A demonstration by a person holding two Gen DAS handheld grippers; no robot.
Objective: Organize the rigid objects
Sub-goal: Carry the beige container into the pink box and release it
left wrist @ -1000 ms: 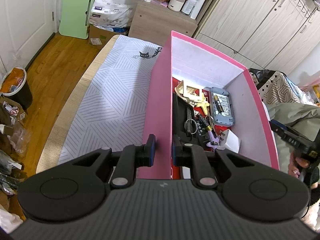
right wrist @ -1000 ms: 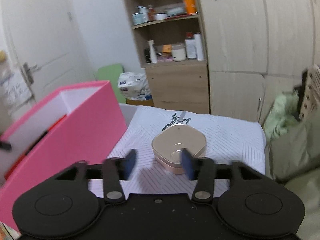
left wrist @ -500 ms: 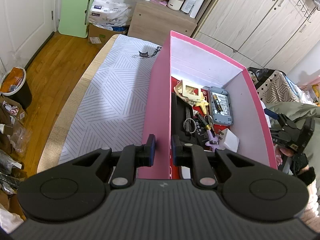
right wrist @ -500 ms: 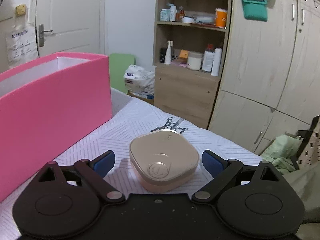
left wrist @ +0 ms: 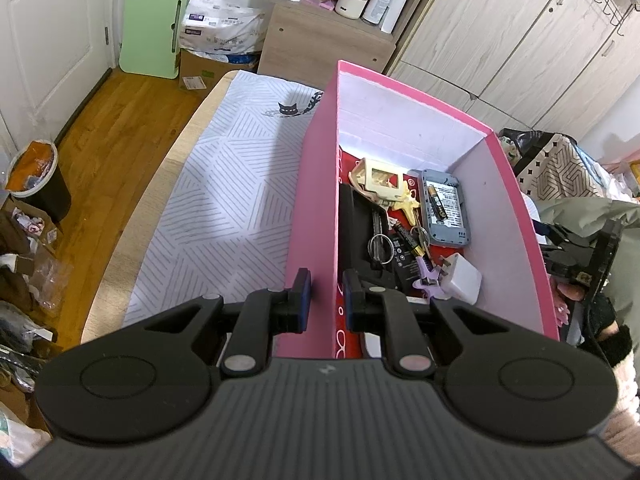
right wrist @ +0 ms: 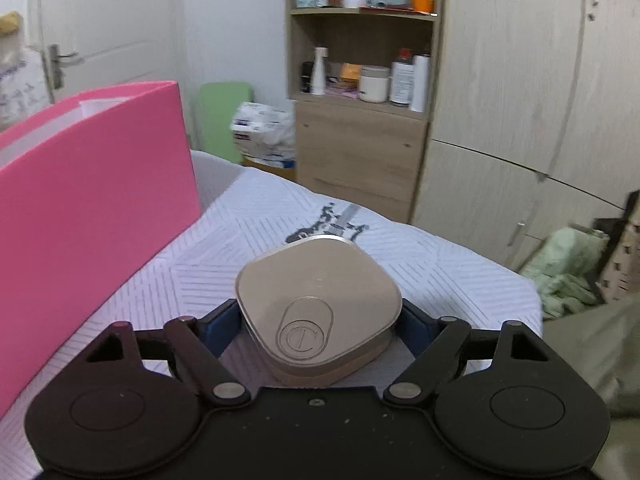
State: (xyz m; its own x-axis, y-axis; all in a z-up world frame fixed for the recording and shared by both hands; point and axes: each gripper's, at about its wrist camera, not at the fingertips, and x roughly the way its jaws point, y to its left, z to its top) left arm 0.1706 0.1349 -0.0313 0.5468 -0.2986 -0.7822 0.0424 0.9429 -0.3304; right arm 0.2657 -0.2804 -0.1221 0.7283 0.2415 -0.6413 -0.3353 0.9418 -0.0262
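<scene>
Beige case (right wrist: 318,312): rounded-square, flat on the cloth, lid up, between the right fingers (right wrist: 222,326).
Pink box (left wrist: 316,208): open, upright; side wall between the left fingers (left wrist: 302,296).

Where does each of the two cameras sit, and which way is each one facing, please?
Left wrist: on the left claw, angled down into the pink box, pinching its wall; the person's hand shows at right.
Right wrist: on the right claw, looking across the table at the beige case between its closing jaws.
Shared: pink box, patterned cloth, shelf.
</scene>
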